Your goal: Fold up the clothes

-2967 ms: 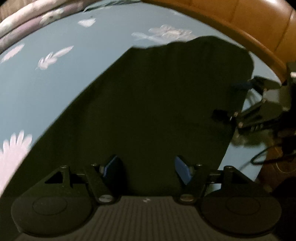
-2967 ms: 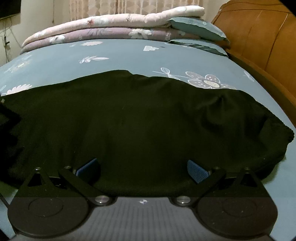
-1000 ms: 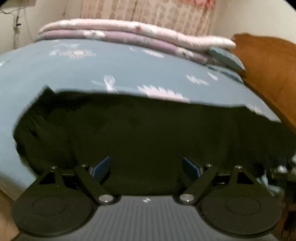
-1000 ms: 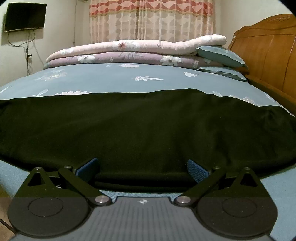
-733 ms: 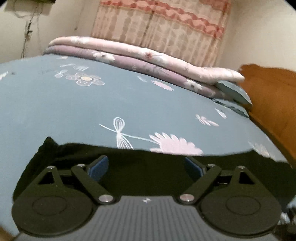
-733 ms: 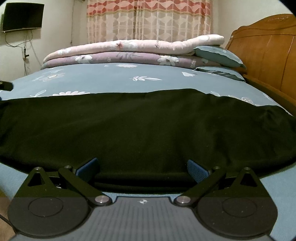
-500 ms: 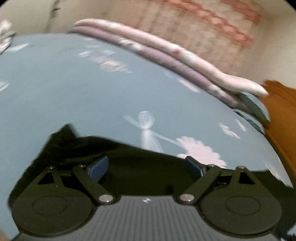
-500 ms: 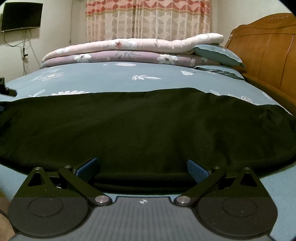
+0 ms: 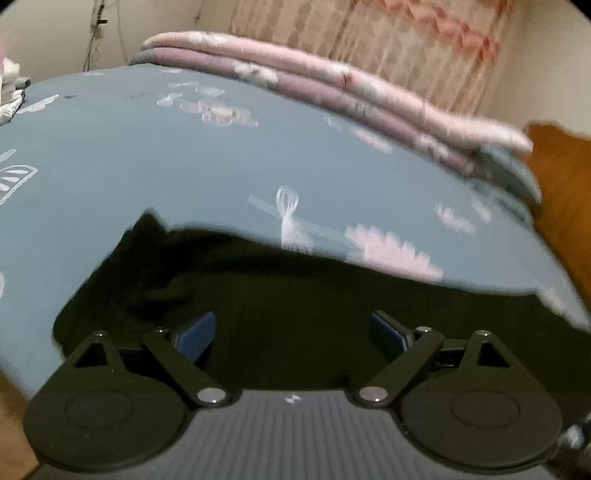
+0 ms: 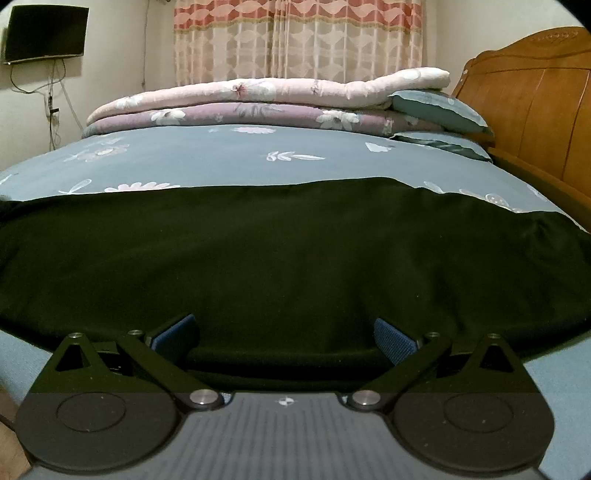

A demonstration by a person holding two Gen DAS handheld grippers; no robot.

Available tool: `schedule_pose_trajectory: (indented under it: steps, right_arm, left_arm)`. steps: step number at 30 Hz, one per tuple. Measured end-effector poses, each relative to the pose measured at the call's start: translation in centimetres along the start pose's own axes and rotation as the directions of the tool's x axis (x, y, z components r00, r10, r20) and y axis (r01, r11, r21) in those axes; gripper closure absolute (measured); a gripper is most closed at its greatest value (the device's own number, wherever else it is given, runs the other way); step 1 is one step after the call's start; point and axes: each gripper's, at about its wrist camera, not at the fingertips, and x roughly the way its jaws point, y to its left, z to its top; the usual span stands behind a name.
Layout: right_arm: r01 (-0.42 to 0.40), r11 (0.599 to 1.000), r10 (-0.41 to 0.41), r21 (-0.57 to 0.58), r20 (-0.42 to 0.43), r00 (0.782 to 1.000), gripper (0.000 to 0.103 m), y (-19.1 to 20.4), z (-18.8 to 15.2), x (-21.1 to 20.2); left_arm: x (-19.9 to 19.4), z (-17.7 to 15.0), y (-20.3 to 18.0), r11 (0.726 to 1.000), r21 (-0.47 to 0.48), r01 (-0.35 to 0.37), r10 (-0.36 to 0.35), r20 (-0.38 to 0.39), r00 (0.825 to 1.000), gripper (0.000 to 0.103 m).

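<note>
- Black garment [image 10: 295, 258]: spread flat across the near part of the blue floral bedsheet [image 10: 221, 155]; in the right wrist view it spans almost the full width, and a doubled lower edge runs along its near side, just beyond the gripper.
- Same garment, left wrist view [image 9: 295, 306]: its left end is bunched into a small peak and soft folds; the far edge runs slantwise across the sheet, beside a printed pink flower [image 9: 395, 254]. This view is blurred.
- Left gripper [image 9: 291, 332]: blue-padded fingers [image 9: 195, 332] spread wide above the garment's bunched end; nothing lies between the pads, and they have just been opening a little further. Whether the tips touch the cloth cannot be told.
- Right gripper [image 10: 284, 338]: fingers [image 10: 391, 341] likewise spread wide, one on each side of the garment's near folded edge, pinching nothing.
- Bedsheet: bare blue cloth with white and pink prints extends beyond the garment's far edge.
- Folded quilts [image 10: 258, 103]: a pink one stacked on a purple one, at the far side of the sheet from the garment.
- Pillows [image 10: 439, 110]: two blue ones, right of the quilts, against the wooden headboard [image 10: 535, 110].
- Curtain [image 10: 295, 40]: patterned, behind the quilts.
- Wall screen [image 10: 44, 33]: dark, up left of the quilts, cables hanging below.
- No container is in view.
</note>
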Motion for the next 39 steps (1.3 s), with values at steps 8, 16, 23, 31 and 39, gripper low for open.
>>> schedule_pose_trajectory:
  steps: [8, 16, 23, 31, 39]
  right_arm:
    - [0.009, 1.0, -0.009, 0.002, 0.009, 1.0, 0.0, 0.1, -0.2, 0.0]
    - [0.024, 1.0, -0.024, 0.002, 0.01, 1.0, 0.0, 0.5, -0.3, -0.4]
    - [0.033, 0.999, -0.033, 0.005, 0.006, 0.999, 0.0, 0.7, -0.2, -0.4]
    - [0.033, 0.999, -0.034, 0.006, 0.029, 0.999, 0.0, 0.8, -0.5, -0.4]
    - [0.02, 1.0, -0.02, -0.001, 0.049, 0.999, 0.0, 0.5, -0.8, -0.4]
  left_arm:
    - [-3.4, -2.2, -0.9, 0.991, 0.128, 0.03, -0.033, 0.023, 0.999, 0.01]
    - [-4.0, -3.2, -0.9, 0.99, 0.143, 0.018, -0.018, -0.001, 1.0, 0.008]
    - [-3.5, -4.7, -3.0, 0.961, 0.247, 0.124, -0.113, -0.059, 0.992, 0.008]
    - [-4.6, -5.0, -4.2, 0.938, 0.315, 0.143, -0.137, -0.043, 0.99, 0.008]
    - [-2.2, -4.2, -4.9, 0.948, 0.278, 0.155, -0.139, -0.077, 0.987, 0.008]
